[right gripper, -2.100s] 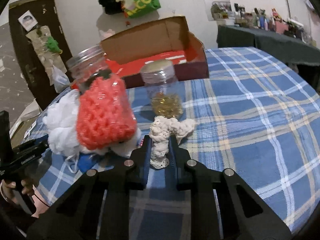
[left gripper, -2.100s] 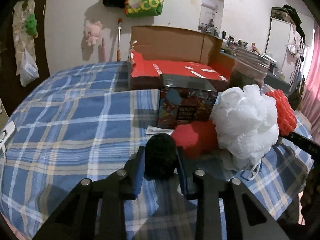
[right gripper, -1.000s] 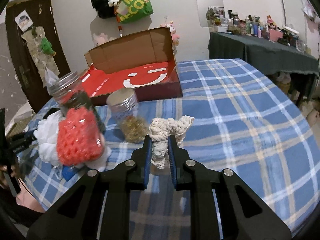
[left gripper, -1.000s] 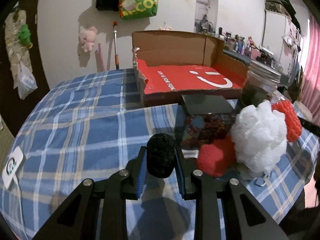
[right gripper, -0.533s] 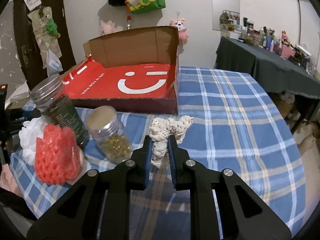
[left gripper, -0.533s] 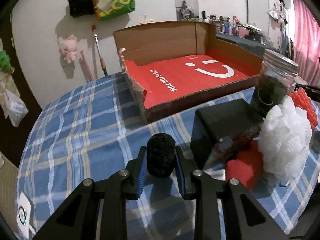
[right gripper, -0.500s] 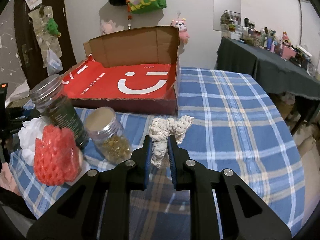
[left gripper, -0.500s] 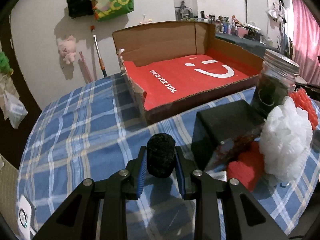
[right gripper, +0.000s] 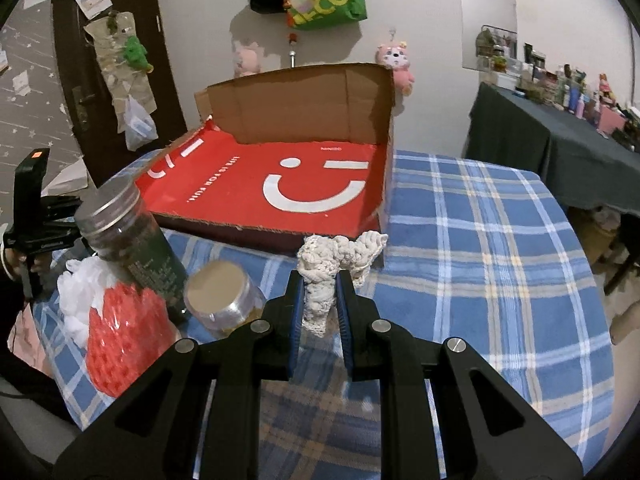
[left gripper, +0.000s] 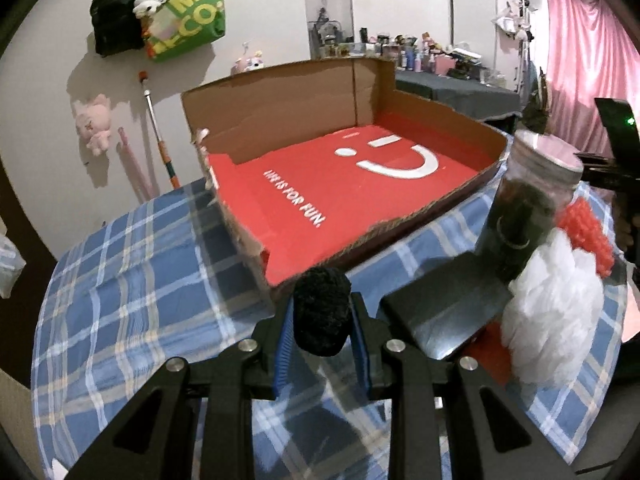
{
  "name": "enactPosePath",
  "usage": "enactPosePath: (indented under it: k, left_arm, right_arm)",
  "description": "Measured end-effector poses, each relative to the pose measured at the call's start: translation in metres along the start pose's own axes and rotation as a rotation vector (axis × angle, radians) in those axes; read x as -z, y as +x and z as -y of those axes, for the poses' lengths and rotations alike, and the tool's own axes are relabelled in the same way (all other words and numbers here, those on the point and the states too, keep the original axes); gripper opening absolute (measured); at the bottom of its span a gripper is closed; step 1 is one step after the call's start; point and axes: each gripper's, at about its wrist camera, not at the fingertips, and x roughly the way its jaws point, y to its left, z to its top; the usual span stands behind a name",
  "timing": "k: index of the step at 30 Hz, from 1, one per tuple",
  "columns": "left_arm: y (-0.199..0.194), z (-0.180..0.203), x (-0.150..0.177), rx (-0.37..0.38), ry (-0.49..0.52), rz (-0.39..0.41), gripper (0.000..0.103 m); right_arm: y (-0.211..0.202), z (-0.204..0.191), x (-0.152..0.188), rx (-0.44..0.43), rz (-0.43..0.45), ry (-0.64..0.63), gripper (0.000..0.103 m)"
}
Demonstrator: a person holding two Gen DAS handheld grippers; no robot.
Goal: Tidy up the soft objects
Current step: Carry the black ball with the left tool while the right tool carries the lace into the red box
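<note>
Left tool: left tool (left gripper: 321, 322) is clamped on a black fuzzy ball (left gripper: 321, 310), both blue-lined fingers pressed into its sides, and it hangs above the table (left gripper: 120, 300), just short of the near corner of the cardboard box (left gripper: 340, 200).

Right tool: right tool (right gripper: 320, 300) grips a cream crocheted piece (right gripper: 332, 264) by its lower stem, and the knobbly top flops out to the right above the fingers. It sits in front of the box's near wall, toward the right end.

Box: open, with a red smiley-printed floor (right gripper: 280, 188), and nothing visible inside it from either view. Tall brown flaps stand at the far side; the near wall is low and ragged.

Waiting pile: white mesh pouf (left gripper: 552, 312) and red netted puff (right gripper: 124, 340) sit on the blue plaid cloth at the near side of the box, crowded against a dark tall jar (right gripper: 128, 236), a small jar (right gripper: 224, 300) and a black box (left gripper: 444, 312).

Step in hand: carry, by my reading. Two soft things are held aloft and both aimed at the box, neither over the red floor yet.

Next move: each tool likely needs to travel on over the low near wall, come down above the red floor, then let its fingers part. Left has the torn corner to clear.

Watch for: the cream piece's loose end may snag on the cardboard edge. The black ball is light and round, so it could roll once freed.
</note>
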Motion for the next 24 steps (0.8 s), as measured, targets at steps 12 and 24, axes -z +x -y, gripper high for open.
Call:
enactPosePath:
  k: [12, 24]
  left_arm:
    - [0.006, 0.001, -0.041, 0.079, -0.015, 0.049, 0.028]
    - [0.059, -0.006, -0.080, 0.002, -0.116, -0.097, 0.028]
  right_arm:
    - [0.012, -0.003, -0.036, -0.128, 0.020, 0.005, 0.016]
    - [0.068, -0.008, -0.089, -0.112, -0.058, 0.039, 0.016]
